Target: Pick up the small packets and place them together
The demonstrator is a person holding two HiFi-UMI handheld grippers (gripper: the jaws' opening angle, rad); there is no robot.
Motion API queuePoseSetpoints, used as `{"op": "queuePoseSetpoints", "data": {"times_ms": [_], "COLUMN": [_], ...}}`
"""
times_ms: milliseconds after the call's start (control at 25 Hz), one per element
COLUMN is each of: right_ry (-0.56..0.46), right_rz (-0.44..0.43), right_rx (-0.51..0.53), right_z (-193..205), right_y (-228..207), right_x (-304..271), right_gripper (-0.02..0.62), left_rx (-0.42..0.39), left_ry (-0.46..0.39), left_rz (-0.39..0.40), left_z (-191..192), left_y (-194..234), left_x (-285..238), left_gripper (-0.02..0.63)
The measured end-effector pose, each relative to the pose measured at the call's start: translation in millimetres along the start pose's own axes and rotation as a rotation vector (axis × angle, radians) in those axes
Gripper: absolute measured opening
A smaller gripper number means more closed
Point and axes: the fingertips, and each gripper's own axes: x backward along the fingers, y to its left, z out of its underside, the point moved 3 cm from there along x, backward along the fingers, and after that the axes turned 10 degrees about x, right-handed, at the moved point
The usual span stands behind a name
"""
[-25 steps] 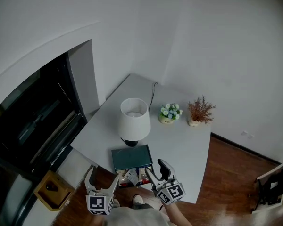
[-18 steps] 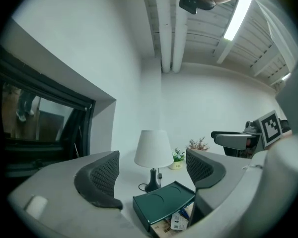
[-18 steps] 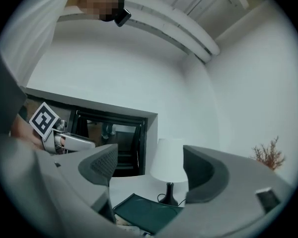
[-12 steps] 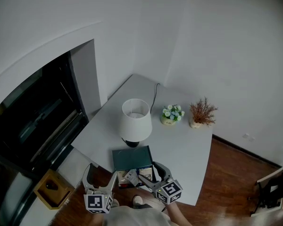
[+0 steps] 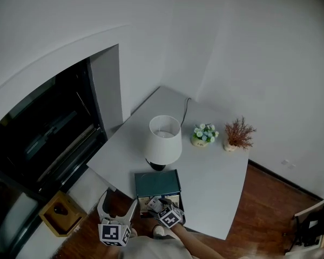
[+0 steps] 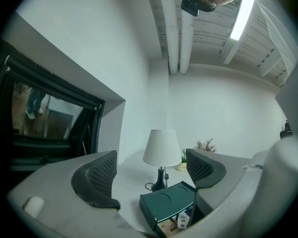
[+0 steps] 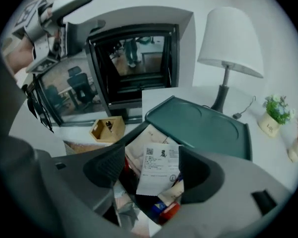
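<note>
**Clerk:** On the counter (image 5: 216,190), near edge, what is entered?

**Keeper:** One green box (image 5: 157,183), its lid lying flat on the side toward the lamp (image 5: 164,139). Small packets (image 5: 151,203), assorted, are heaped in the open part.

**Clerk:** Right claw (image 7: 151,171), position?

**Keeper:** Tipped down over the box, directly above the heap. Its jaws stand apart and have just been closing a little. One white packet (image 7: 159,162) with printed label lies between them, right edge against the right jaw, a gap showing at the left jaw. It is not clamped. A red packet (image 7: 166,209) and a silvery packet (image 7: 125,209) lie lower in the heap.

**Clerk:** Left claw (image 6: 151,175)?

**Keeper:** Held level at the counter's edge, to the left of the box and apart from it. Its jaws are wide apart, with nothing between them.
</note>
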Motion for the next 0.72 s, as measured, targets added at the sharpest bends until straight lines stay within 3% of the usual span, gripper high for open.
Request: {"op": "queuePoseSetpoints", "data": {"times_ms": [40,120,240,440,600,720], "right_ry": [0.032,0.09,0.189,0.25,0.208,0.12], "right_rz": [0.004,0.013,0.034,0.068,0.059,0.025], "right_rx": [0.019,0.039,0.105,0.21,0.15,0.022], "right_z": [1,4,11,10,10,5], "right_y": [1,1,3,7,1,-2], "right_x": [-8,-20,-33,-28,-6,17], "right_gripper": [0.331,0.265,0.264,0.129,0.084,0.067], "left_rx": [0.003,0.011,0.016,0.028,0.034,0.037], "left_ry": [0.002,0.01,0.024,0.033,0.035,0.036], "left_rz": [-0.005,-0.017,-0.027,-0.037,-0.033,-0.024], "left_z": [2,5,9,12,11,11], "left_y": [3,7,12,21,23,22], "left_x": [1,5,9,12,9,7], "left_gripper": [0.422,0.422,0.422,0.422,0.422,0.422]}}
